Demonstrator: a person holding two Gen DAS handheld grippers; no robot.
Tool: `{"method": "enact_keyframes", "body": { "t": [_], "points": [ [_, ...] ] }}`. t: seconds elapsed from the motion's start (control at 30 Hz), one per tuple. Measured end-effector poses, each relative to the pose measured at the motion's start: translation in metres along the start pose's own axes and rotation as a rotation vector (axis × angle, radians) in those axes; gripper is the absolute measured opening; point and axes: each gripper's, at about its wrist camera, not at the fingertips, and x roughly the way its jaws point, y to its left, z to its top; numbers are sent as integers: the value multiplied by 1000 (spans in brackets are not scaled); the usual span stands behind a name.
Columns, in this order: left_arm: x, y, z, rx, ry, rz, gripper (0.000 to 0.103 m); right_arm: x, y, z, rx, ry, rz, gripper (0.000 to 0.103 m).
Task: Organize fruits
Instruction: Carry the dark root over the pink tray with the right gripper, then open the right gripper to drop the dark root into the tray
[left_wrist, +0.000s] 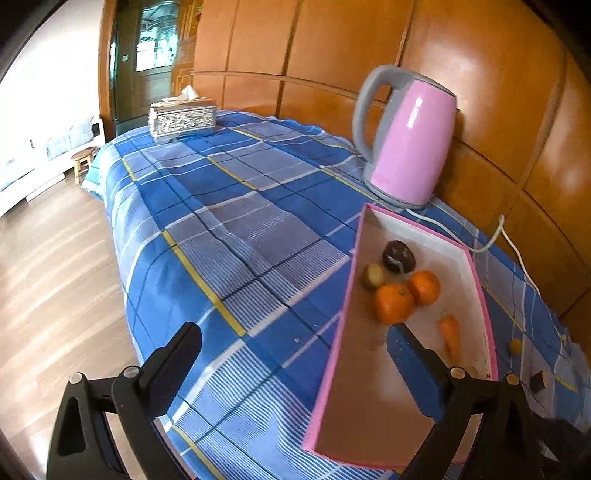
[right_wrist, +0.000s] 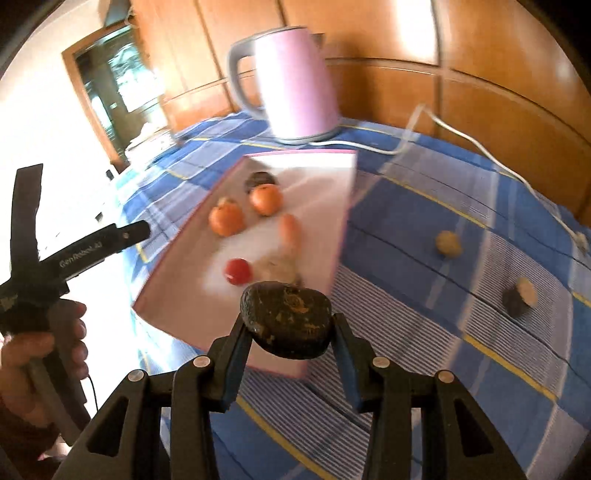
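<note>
Right tool (right_wrist: 290, 332) is pinching a dark, rough-skinned fruit (right_wrist: 286, 319), both pads pressed against its sides, fruit lifted clear of the counter (right_wrist: 424, 350). Right view is blurred.

Directly ahead of the right tool: the pink-rimmed tray (right_wrist: 177, 254), its near corner under the held fruit. In the tray, from nearest the tool outward: a red round fruit (right_wrist: 237, 271), a pale blurred item beside it that I can't identify, a carrot (right_wrist: 290, 229), two oranges (right_wrist: 226, 218) side by side, and a dark fruit at the far end (right_wrist: 260, 180). Pink kettle (right_wrist: 295, 81) stands beyond the tray, its white cord trailing to the right.

To the right of the right tool, on the blue plaid cloth outside the tray: a small tan round fruit (right_wrist: 447, 243) and a dark piece with a pale cut face (right_wrist: 519, 297), well apart from each other.

Left tool (left_wrist: 295, 363) is spread wide, nothing between its fingers. Its right finger (left_wrist: 413, 373) hangs over the tray; the left one is over bare cloth. A hand (right_wrist: 44, 347) grips its handle at the left edge of the right view. Tissue box (left_wrist: 183, 118) sits far ahead of it.
</note>
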Motion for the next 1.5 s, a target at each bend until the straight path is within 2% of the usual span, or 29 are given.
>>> {"method": "enact_keyframes", "body": {
  "t": [0.17, 0.3, 0.43, 0.6, 0.8, 1.03, 1.17, 1.5],
  "points": [
    [3, 8, 2, -20, 5, 11, 101, 27, 21, 16, -50, 38, 45, 44],
    [3, 5, 0, -4, 2, 1, 101, 41, 32, 17, -68, 58, 38, 45],
    [2, 1, -2, 10, 6, -14, 101, 39, 34, 14, -69, 52, 29, 53],
    [-2, -8, -3, 42, 5, -58, 101, 26, 27, 8, -47, 23, 0, 53],
    [-9, -24, -9, 102, -2, -95, 101, 8, 15, 0, -8, -29, -68, 53],
    [-17, -38, -17, 166, -8, -126, 101, -6, 0, -7, 30, -84, -188, 54],
    [-20, -45, -22, 193, -7, -144, 101, -12, -11, -11, 73, -114, -237, 60],
    [-26, -69, -32, 284, -1, -182, 101, -22, -41, -23, 167, -128, -321, 60]
  ]
}}
